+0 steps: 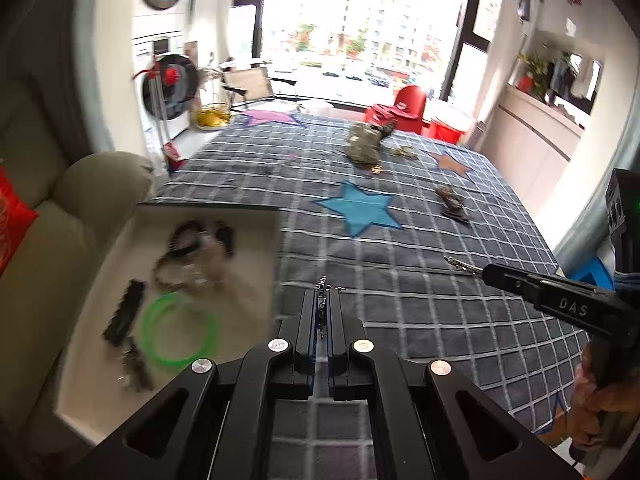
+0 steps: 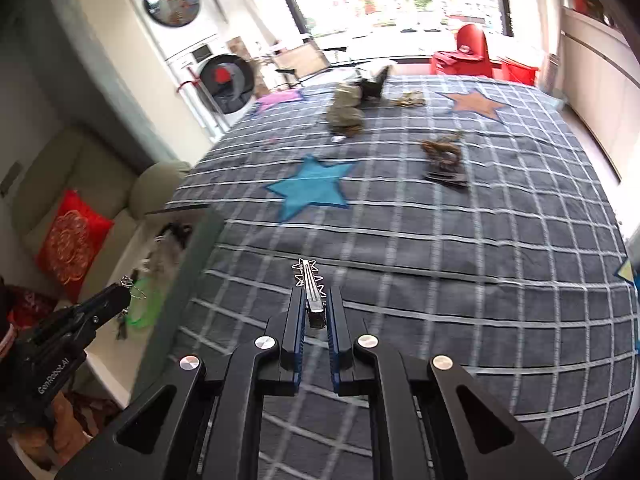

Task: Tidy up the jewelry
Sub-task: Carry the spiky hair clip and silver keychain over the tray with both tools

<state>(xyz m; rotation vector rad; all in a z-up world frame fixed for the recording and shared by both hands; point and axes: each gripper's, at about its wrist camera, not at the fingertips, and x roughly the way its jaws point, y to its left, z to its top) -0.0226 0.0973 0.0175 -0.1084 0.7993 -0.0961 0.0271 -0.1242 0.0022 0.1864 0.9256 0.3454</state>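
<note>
Closed black fingers [image 1: 306,312] of the left gripper [image 1: 322,300] pinch a thin silver chain [image 1: 321,288] beside the white open-topped box [image 1: 256,280] of jewelry, while in the right-wrist view the right gripper [image 2: 314,306] clamps a silver star-edged hair clip [image 2: 309,282] above the grey checked cloth [image 2: 440,260].

shiny metal hair clip [image 2: 309,289], matte black plastic grippers, soft woven checked blanket [image 2: 460,264], glossy green plastic bangle [image 1: 180,330].

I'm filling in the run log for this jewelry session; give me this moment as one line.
left gripper: shut on small chain piece | right gripper: shut on silver hair clip | white box: holds green bangle, dark pieces
</note>
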